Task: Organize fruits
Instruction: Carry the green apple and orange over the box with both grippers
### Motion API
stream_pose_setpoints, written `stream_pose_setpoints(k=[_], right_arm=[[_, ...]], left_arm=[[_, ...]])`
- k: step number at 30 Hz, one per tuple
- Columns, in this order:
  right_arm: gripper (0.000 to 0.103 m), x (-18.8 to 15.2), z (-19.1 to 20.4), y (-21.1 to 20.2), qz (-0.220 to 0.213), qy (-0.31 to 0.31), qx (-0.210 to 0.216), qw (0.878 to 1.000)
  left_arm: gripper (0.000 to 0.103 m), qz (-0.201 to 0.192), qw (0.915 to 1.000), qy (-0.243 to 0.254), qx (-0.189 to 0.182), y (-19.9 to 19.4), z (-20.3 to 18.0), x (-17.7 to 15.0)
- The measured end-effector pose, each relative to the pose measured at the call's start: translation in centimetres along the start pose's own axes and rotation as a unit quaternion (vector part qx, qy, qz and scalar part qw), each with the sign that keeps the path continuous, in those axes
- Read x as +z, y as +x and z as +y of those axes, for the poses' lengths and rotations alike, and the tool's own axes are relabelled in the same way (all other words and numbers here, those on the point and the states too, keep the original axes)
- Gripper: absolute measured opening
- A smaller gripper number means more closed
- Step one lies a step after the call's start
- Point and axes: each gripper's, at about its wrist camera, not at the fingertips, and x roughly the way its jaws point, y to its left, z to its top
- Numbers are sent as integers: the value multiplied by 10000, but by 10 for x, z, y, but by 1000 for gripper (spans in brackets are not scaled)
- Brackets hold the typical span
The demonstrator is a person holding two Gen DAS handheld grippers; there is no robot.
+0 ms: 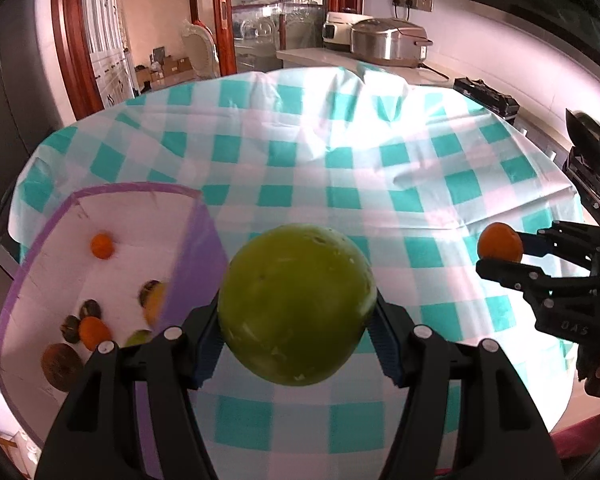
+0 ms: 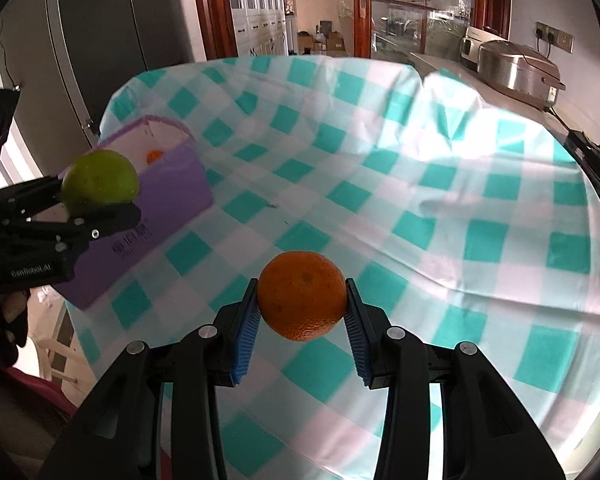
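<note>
Big green fruit [image 1: 298, 304], round & smooth, gripped by left gripper [image 1: 296, 320] jaws just beside purple box [image 1: 196, 240] w/ fruits inside; right gripper [image 2: 302, 312] jaws squeeze small orange [image 2: 302, 295] above desk; teal-white checked cloth [image 2: 420, 200]; kitchen behind; "GenRobot.AI" on gripper.

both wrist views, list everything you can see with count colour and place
green fruit: 1, green, held in left gripper, beside the box
orange: 1, orange, held in right gripper above the cloth
box: 1, purple outside, white inside, table's left edge
fruits in box: about seven, orange, dark and greenish, on box floor
tablecloth: 1, teal and white check, covers table
cookers: 2, silver and white, far counter
left gripper: 1, black, blue pads
right gripper: 1, black, blue pads
</note>
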Motion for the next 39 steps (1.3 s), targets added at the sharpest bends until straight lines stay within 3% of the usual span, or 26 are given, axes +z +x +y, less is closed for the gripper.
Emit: stream_pose_setpoints(k=[12, 20, 24, 29, 39], right_arm=[[40, 67, 119, 36, -200, -348, 444, 9982], [40, 99, 200, 81, -137, -770, 778, 9939], [40, 108, 236, 106, -12, -1036, 877, 9907], [40, 110, 260, 137, 242, -1246, 806, 9886], [40, 97, 272, 189, 971, -1491, 501, 9828]], left_arm=[[63, -131, 9986, -360, 357, -32, 130, -1], [63, 70, 9969, -522, 590, -29, 218, -14], [63, 351, 9955, -548, 692, -14, 258, -26], [63, 730, 9942, -405, 675, 6, 288, -37], [63, 1334, 9902, 205, 363, 44, 302, -50]])
